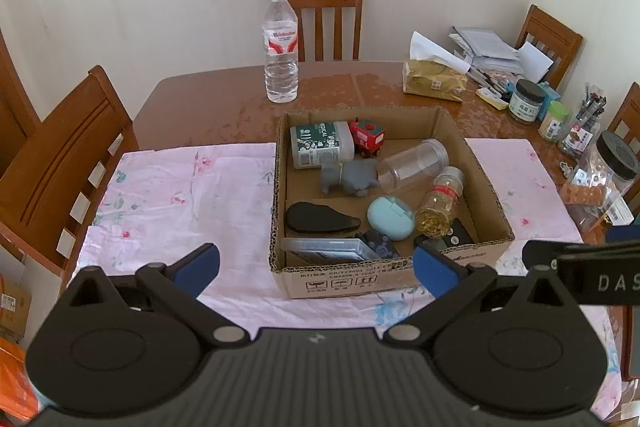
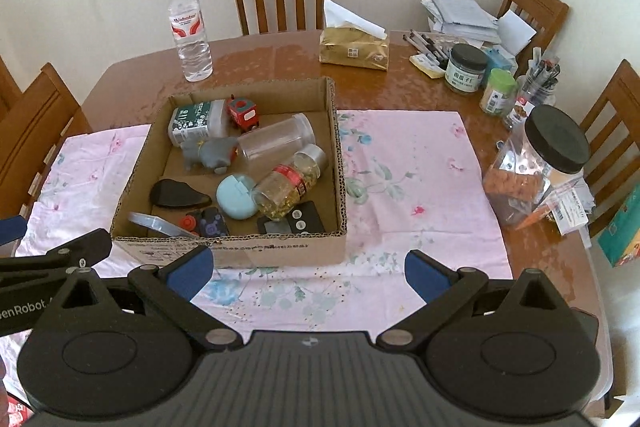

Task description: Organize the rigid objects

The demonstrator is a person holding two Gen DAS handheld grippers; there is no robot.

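Observation:
A cardboard box (image 1: pixel 384 281) (image 2: pixel 280 251) sits on a pink floral cloth. It holds a green-labelled white bottle (image 1: pixel 320 143) (image 2: pixel 196 121), a red toy (image 1: pixel 367 135) (image 2: pixel 242 113), a clear jar (image 1: pixel 414 161) (image 2: pixel 276 141), a grey elephant toy (image 1: pixel 352 177) (image 2: pixel 210 155), a capsule bottle (image 1: pixel 438 203) (image 2: pixel 290 183), a mint round case (image 1: pixel 390 217) (image 2: pixel 236 197), a black curved piece (image 1: pixel 320 219) (image 2: pixel 176 193) and small black items. My left gripper (image 1: pixel 316 267) hangs open before the box's near wall. My right gripper (image 2: pixel 308 273) is open too, over the cloth near the box's front right, empty.
A water bottle (image 1: pixel 281 47) (image 2: pixel 190 31) stands on the brown table behind the box. A tissue pack (image 1: pixel 434 79) (image 2: pixel 354 51), papers, jars and a big black-lidded jar (image 2: pixel 536 167) crowd the right side. Wooden chairs ring the table (image 2: pixel 400 91).

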